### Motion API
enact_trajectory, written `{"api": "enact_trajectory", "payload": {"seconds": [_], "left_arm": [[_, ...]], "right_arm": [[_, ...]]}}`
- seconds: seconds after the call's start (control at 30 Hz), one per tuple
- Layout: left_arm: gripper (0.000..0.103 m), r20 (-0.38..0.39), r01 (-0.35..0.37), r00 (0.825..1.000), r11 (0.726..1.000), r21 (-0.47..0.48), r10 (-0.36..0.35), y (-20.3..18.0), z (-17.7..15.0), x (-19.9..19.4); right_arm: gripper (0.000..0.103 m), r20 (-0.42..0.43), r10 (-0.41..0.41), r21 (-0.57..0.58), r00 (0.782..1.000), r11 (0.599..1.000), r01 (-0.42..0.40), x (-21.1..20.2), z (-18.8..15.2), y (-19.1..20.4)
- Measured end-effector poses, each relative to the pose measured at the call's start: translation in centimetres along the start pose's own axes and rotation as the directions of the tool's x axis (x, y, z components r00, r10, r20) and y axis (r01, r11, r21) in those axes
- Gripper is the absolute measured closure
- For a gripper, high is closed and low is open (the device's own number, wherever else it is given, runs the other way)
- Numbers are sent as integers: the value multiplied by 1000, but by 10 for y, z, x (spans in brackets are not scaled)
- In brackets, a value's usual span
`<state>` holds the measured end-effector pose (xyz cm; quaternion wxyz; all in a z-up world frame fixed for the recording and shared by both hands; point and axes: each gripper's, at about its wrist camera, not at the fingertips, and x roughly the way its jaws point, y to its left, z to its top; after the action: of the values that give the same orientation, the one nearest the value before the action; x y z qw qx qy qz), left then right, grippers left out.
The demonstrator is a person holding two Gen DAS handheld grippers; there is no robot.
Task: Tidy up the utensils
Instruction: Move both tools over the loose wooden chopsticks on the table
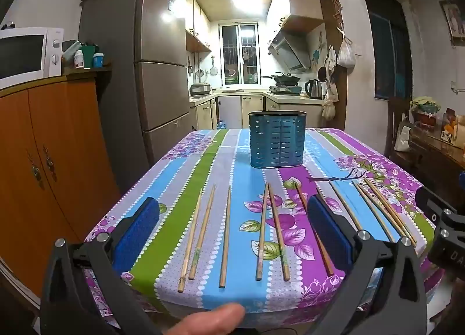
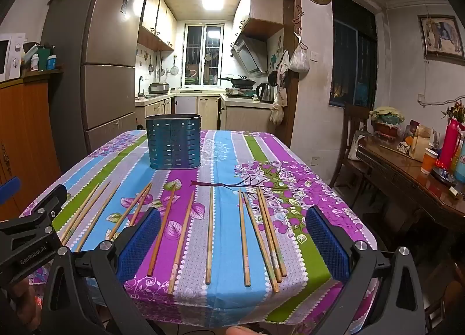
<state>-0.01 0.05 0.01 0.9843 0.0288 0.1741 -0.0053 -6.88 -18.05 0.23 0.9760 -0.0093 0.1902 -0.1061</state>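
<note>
Several wooden chopsticks lie in a row across the near half of the table, pointing away from me; they also show in the right wrist view. A blue slotted utensil holder stands upright and empty-looking behind them; it also shows in the right wrist view. My left gripper is open above the near edge, over the left chopsticks. My right gripper is open over the right chopsticks. Both hold nothing.
The table has a striped floral cloth. An orange cabinet with a microwave stands left, a fridge behind. A cluttered wooden sideboard and a chair stand right.
</note>
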Motion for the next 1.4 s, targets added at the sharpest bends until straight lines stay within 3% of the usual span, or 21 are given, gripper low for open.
{"api": "enact_trajectory", "payload": {"seconds": [1.4], "left_arm": [[5,-57,-40,998,999,30,41,-3,-5,15]], "right_arm": [[3,-24,2,-13,1000,1000,-2,8,-4,0]]}}
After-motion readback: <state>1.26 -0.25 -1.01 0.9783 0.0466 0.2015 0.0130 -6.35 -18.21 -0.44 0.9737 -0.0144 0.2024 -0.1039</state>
